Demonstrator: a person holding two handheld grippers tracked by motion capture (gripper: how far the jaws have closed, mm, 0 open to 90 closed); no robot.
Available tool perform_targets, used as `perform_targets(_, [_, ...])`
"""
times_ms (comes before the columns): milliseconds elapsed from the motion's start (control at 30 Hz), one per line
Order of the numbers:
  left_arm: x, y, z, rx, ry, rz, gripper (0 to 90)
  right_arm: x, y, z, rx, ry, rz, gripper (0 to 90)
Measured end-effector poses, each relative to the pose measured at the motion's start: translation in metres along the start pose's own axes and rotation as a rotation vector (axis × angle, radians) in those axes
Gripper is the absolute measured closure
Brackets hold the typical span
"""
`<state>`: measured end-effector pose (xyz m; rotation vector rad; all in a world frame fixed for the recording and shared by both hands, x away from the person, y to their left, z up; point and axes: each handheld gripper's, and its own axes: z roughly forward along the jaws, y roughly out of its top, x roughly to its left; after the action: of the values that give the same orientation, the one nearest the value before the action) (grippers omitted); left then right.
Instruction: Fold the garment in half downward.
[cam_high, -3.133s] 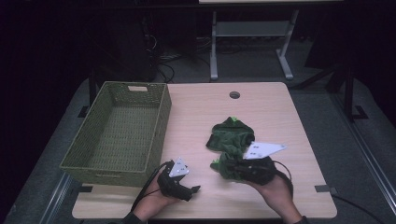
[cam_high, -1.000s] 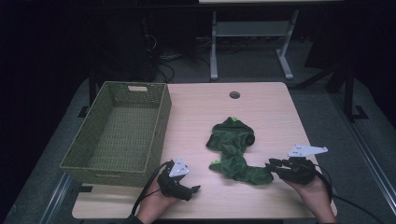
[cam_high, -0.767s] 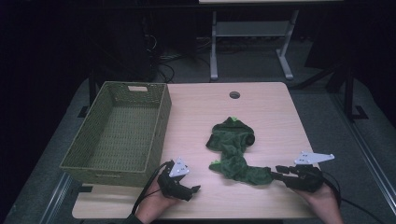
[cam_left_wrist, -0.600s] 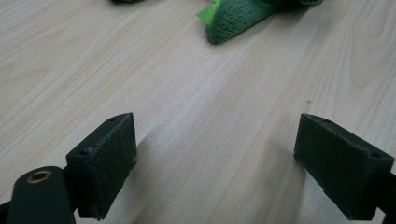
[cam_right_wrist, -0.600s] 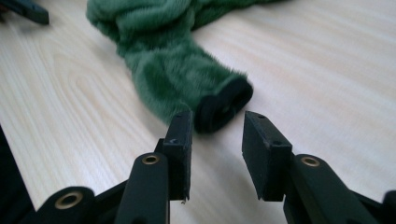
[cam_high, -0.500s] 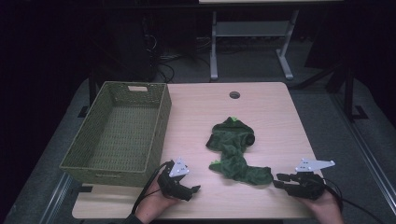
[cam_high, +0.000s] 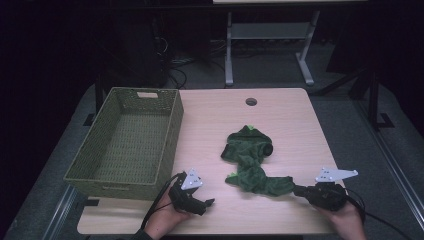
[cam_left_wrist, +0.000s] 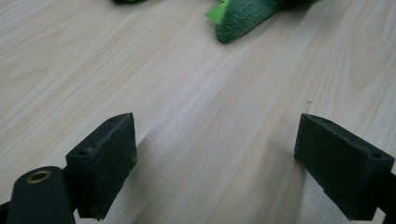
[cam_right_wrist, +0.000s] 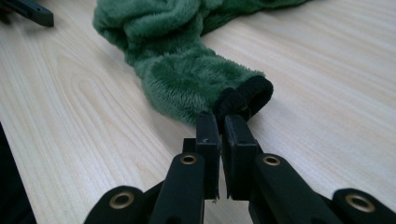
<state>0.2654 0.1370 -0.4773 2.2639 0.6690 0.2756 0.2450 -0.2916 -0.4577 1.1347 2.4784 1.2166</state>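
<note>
Right tongs (cam_right_wrist: 220, 122) newly clamped on sleeve cuff (cam_right_wrist: 245, 99).

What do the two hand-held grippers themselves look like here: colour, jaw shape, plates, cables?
Both are black. The left hand-held gripper and the right hand-held gripper each carry a grey three-cornered plate and trail a black cable. Their jaws are blocky rectangular pads; brass-coloured rivets sit at the linkage joints. No sleeves are discernible.

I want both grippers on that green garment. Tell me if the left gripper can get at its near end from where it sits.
Probably yes. The left gripper has its jaws wide apart, and only bare table lies between it and the green garment.
</note>
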Motion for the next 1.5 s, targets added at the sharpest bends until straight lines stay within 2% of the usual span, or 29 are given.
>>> perform_targets(167, [0.0,0.0,0.0,0.0,0.002,0.001,12.3,0.004,0.011,-0.001,-0.022,0.005,-0.048,85.7])
perform_targets(500, [0.0,0.0,0.0,0.0,0.0,0.0,12.2,0.024,0.046,-0.007,-0.081,0.056,-0.161,85.7])
perform_targets(700, [0.0,0.0,0.0,-0.003,0.001,-0.003,12.2,0.036,0.066,0.0,-0.1,0.098,-0.223,85.7])
perform_targets(867, [0.0,0.0,0.0,-0.001,-0.001,-0.003,12.2,0.045,0.082,0.011,-0.106,0.133,-0.261,85.7])
perform_targets(1033, [0.0,0.0,0.0,-0.001,-0.001,-0.003,12.2,0.053,0.095,0.029,-0.088,0.164,-0.297,85.6])
perform_targets(1300, [0.0,0.0,0.0,-0.003,0.001,-0.003,12.2,0.056,0.11,0.066,-0.037,0.201,-0.309,85.5])
perform_targets(1500, [0.0,0.0,0.0,-0.008,0.001,-0.005,12.2,0.055,0.114,0.093,0.016,0.222,-0.294,84.2])
